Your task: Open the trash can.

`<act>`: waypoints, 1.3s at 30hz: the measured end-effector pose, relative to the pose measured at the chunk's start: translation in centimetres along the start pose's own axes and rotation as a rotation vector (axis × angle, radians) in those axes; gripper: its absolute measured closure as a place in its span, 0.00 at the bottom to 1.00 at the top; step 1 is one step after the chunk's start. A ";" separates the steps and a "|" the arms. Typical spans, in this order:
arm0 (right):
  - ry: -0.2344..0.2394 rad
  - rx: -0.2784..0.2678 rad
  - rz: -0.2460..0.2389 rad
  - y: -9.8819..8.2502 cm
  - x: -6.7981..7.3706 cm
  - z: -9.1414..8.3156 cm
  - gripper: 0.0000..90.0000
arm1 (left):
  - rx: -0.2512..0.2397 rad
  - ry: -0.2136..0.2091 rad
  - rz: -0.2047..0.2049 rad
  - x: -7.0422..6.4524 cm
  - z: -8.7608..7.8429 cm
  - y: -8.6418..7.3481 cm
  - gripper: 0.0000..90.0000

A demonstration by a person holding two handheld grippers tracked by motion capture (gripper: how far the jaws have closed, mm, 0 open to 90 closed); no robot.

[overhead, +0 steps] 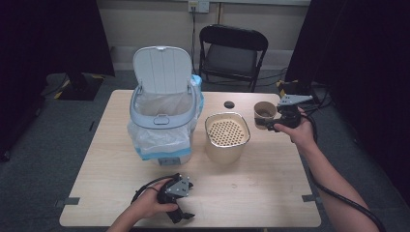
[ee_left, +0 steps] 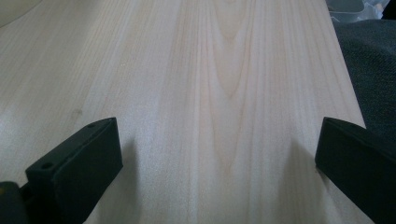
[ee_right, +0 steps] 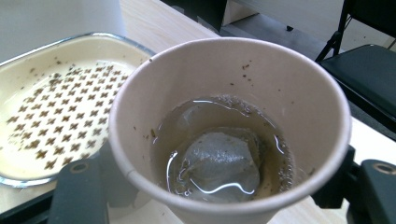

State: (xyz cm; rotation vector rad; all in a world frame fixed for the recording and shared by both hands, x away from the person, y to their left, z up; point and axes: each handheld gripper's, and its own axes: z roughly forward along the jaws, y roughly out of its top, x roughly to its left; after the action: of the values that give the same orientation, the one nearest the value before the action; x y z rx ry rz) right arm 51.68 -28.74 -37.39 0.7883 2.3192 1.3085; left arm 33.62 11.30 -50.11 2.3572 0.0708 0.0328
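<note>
The right gripper (overhead: 274,123) has its fingers (ee_right: 77,189) closed on a paper cup (ee_right: 231,128), held just to the right of the cream strainer container (overhead: 227,137) and clear of the bench (overhead: 270,193). The cup is upright, tilted only slightly, and holds brownish liquid with a tea bag (ee_right: 222,165) sunk in it; specks of tea cling to its inner wall. The likely next step is tipping the contents onto the perforated top of the strainer container, with the open-lidded bin (overhead: 163,106), lined with a plastic bag, standing just left of that container. The main risk seems to be the cup itself: thin paper walls may buckle under a firm squeeze and push liquid over the rim, or slip if the grip is loose. A quick tilt could send liquid past the container's rim onto the bench, and the wet bag could drop out suddenly with a splash. The left gripper (overhead: 180,200) rests on the bench well in front of the strainer container, fingers (ee_left: 77,163) spread wide and empty, so it offers no support.
</note>
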 end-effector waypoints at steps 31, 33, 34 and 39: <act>-0.041 -0.028 -0.069 4.0 -1.6 4.0 0.30 | 0.010 0.008 0.012 0.1 -0.1 0.0 0.00; -0.039 -0.031 -0.077 4.3 -1.5 4.1 0.30 | 0.010 0.008 0.012 0.1 -0.1 0.0 0.00; -0.042 -0.031 -0.084 4.4 -1.5 4.1 0.30 | 0.010 0.008 0.012 0.1 -0.1 0.0 0.00; -0.049 -0.033 -0.125 5.0 -1.1 4.2 0.30 | 0.007 0.007 0.011 0.1 -0.1 0.0 0.00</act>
State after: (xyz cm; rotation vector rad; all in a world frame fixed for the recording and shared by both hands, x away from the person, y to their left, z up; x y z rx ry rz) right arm 56.31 -24.59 -35.20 0.6469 2.2639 1.2565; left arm 33.69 11.36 -50.01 2.3643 0.0613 0.0458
